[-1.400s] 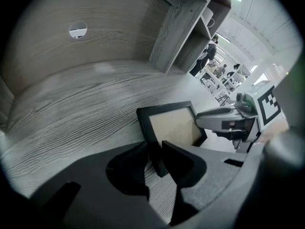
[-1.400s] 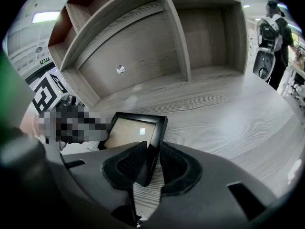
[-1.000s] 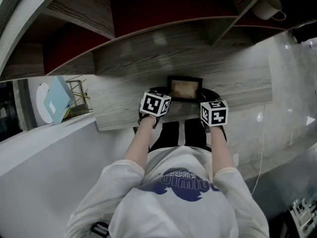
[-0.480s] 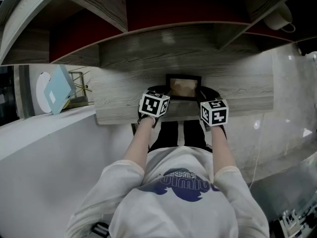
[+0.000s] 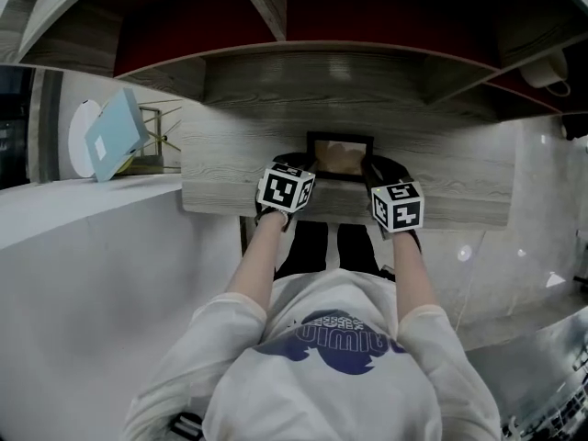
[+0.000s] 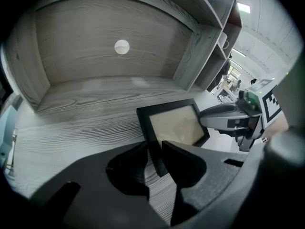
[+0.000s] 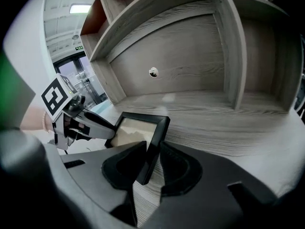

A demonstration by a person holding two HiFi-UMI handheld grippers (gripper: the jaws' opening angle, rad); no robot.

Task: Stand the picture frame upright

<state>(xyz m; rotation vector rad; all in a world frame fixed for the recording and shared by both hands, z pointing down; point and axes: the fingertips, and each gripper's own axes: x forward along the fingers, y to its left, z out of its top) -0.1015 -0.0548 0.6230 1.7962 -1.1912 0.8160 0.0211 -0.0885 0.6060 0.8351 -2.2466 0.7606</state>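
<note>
The picture frame (image 5: 341,158), black border with a beige-ish picture, is pinched from both sides, so it sits right between the two sets of jaws. In the left gripper view the left gripper (image 6: 155,149) has its jaws partway closed on the frame's (image 6: 174,125) left border, with the strip of black wedged between the pads. Same deal on the other side: the right gripper (image 7: 152,154) is clamped partway shut on the right border of the frame (image 7: 140,130). The frame is tilted, with its top edge leaning away from the jaws. I can't tell if the bottom edge touches the wood or not. Under the jaws is the wooden shelf (image 5: 230,168), and past the fingertips there's a back panel (image 6: 86,42) with a round hole (image 6: 122,46) in it. From the head view, the marker cubes (image 5: 287,191) sit just behind the jaws. Way off to the left of the left gripper (image 5: 296,166) is a light blue board (image 5: 112,136). A white mug (image 5: 549,70) sits far up to the right of the right gripper (image 5: 381,171). The person is in a white shirt (image 5: 331,366).
</note>
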